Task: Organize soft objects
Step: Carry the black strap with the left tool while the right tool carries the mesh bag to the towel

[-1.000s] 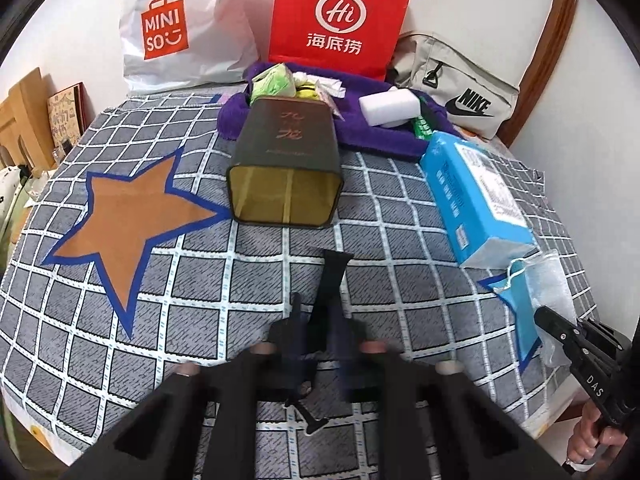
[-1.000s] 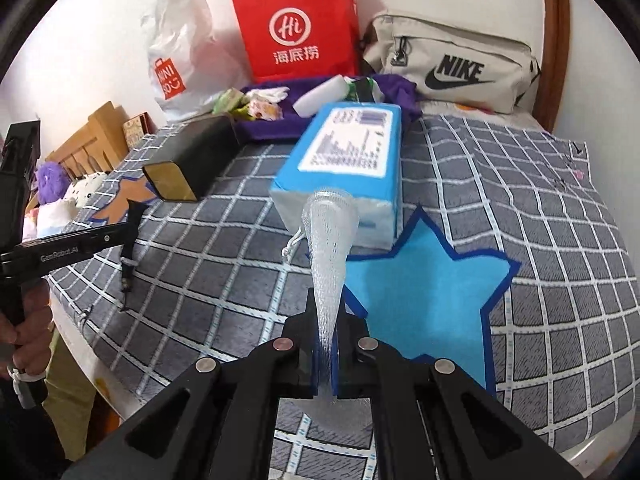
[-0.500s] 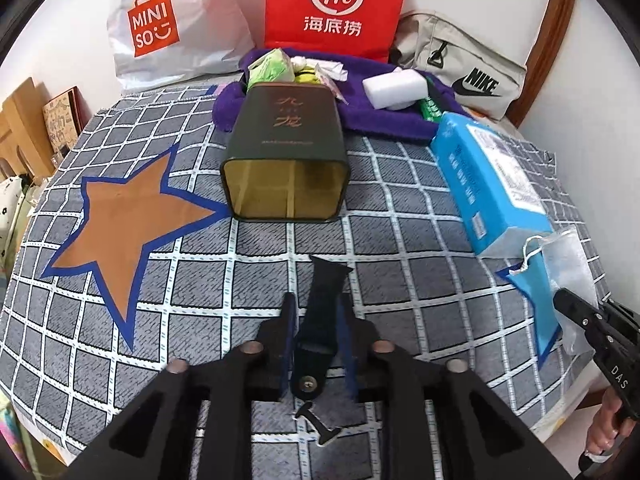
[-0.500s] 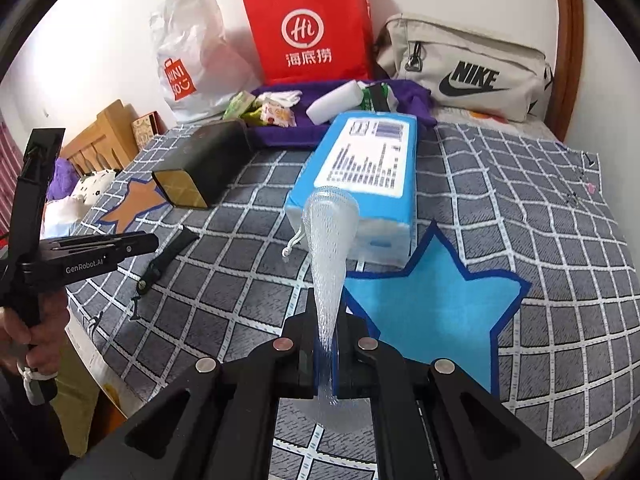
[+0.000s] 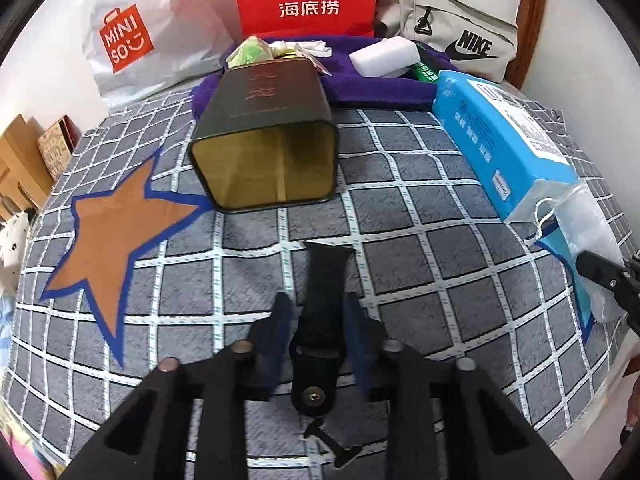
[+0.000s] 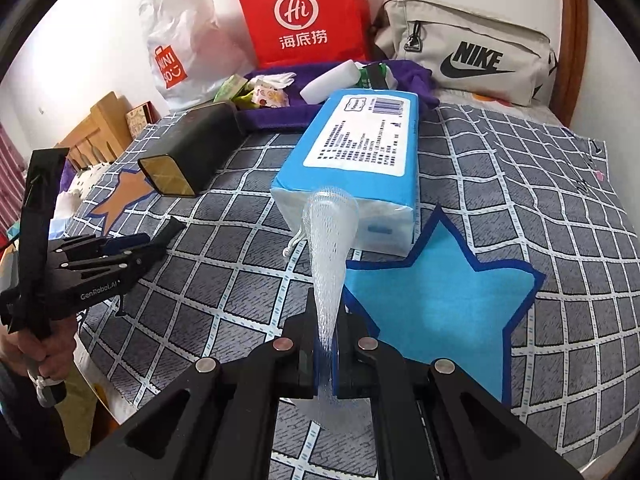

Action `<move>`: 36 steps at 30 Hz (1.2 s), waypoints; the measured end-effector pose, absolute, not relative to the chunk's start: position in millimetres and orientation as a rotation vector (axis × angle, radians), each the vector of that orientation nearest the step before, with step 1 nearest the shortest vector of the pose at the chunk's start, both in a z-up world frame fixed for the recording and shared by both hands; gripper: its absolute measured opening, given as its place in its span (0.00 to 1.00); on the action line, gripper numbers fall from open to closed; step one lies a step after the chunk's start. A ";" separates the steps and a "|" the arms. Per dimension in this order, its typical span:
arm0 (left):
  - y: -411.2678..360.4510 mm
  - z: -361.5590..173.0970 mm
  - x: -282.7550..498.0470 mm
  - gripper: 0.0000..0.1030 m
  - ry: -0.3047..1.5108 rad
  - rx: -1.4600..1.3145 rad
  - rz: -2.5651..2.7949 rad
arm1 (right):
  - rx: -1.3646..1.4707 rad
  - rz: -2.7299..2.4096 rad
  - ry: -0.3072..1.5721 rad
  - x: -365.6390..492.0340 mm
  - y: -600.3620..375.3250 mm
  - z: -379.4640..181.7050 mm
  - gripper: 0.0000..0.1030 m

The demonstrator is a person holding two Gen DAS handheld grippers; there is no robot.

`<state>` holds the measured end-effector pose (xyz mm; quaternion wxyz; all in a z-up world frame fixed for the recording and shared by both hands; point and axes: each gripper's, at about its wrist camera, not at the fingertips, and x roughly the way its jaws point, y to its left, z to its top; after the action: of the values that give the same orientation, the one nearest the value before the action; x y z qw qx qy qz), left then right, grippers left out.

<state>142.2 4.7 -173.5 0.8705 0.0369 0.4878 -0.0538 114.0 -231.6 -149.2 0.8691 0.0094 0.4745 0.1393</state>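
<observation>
The left hand-held gripper (image 5: 316, 312) is closing around a black, rubbery watch strap (image 5: 322, 280) that lies flat on the bed's (image 5: 420, 216) woven grey checked cover; the pads look close to the strap's sides, though I cannot tell whether they press it yet. The strap is a slim band with a rounded end and a metal stud. Beyond it a dark rectangular tin (image 5: 268, 144) lies on its side, its glossy gold inside facing the camera. The right hand-held gripper (image 6: 326, 344) is clenched on a white mesh pouch (image 6: 330, 240), a soft cone of fine netting with a drawstring, standing just before a blue plastic-wrapped tissue pack (image 6: 360, 148) and beside a blue felt-like star (image 6: 440, 296).
</observation>
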 end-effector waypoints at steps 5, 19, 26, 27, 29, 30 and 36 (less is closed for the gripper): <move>11.5 -173.6 144.7 0.27 1.028 0.032 -0.149 | 0.021 0.315 0.974 116.6 -227.2 -139.8 0.04; 17.5 -167.7 151.2 0.19 1.030 0.011 -0.167 | -0.023 0.312 0.853 142.4 -225.6 -90.0 0.04; 19.6 -155.6 154.3 0.19 1.017 -0.010 -0.181 | -0.027 0.312 0.844 151.6 -224.2 -84.8 0.04; 19.4 -153.4 154.2 0.19 1.014 -0.009 -0.182 | -0.028 0.312 0.845 152.3 -223.7 -84.8 0.04; 20.2 -147.9 154.4 0.19 1.004 -0.010 -0.177 | -0.028 0.312 0.845 154.7 -223.4 -84.5 0.04; 20.7 -143.7 154.8 0.19 0.998 -0.012 -0.181 | -0.026 0.314 0.844 156.0 -223.5 -84.4 0.04; 24.3 -124.8 158.1 0.19 0.964 -0.028 -0.181 | -0.027 0.311 0.840 163.5 -222.8 -81.5 0.04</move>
<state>158.1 24.3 -124.8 0.8820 -0.0134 0.4630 -0.0871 163.5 -222.8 -81.5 0.9013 -0.0132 0.4060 0.1504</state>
